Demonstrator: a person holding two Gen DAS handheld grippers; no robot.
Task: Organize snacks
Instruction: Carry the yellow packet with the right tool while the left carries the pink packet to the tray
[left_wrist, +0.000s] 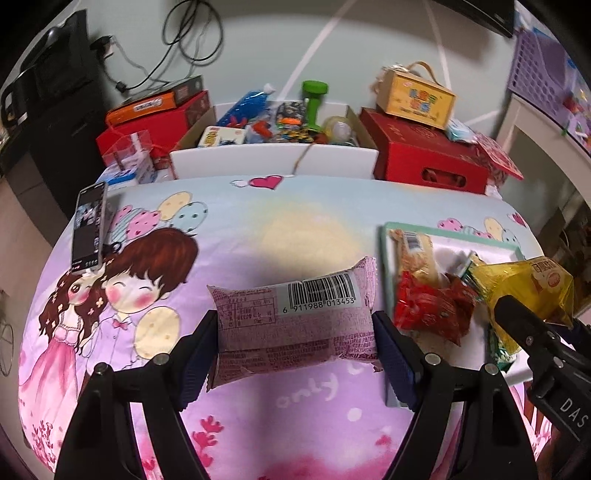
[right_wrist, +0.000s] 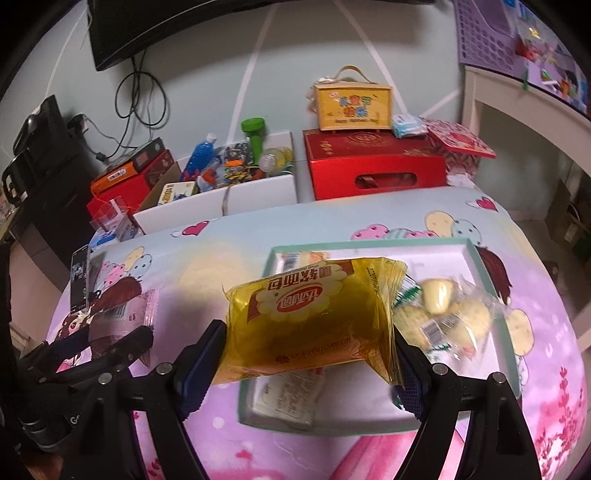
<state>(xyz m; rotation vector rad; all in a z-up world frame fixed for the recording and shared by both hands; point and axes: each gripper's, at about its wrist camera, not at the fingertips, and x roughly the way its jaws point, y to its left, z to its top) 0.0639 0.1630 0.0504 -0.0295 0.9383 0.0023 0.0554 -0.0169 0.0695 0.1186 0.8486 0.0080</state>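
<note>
**Both grippers hold a snack packet over the cartoon bedsheet**

The left gripper (left_wrist: 295, 354) is clamped on a pink snack packet (left_wrist: 291, 321), its pads pressing the packet's two short ends. The packet's long axis runs across the view from 9 to 3 o'clock, barcode side up, above the cartoon-print sheet (left_wrist: 147, 258).

The right gripper (right_wrist: 308, 358) grasps a yellow soft-bread packet (right_wrist: 310, 314) the same way, long axis from 9 to 3 o'clock, its printed label facing up and reading upside down. It hangs over the near-left part of a teal-rimmed white tray (right_wrist: 476, 258).

In the tray lie a clear packet of pale yellow pieces (right_wrist: 443, 310), at 3 o'clock of the bread, and a red snack packet (left_wrist: 432, 310). A phone (left_wrist: 88, 229) stands propped at 10 o'clock in the left view.
</note>
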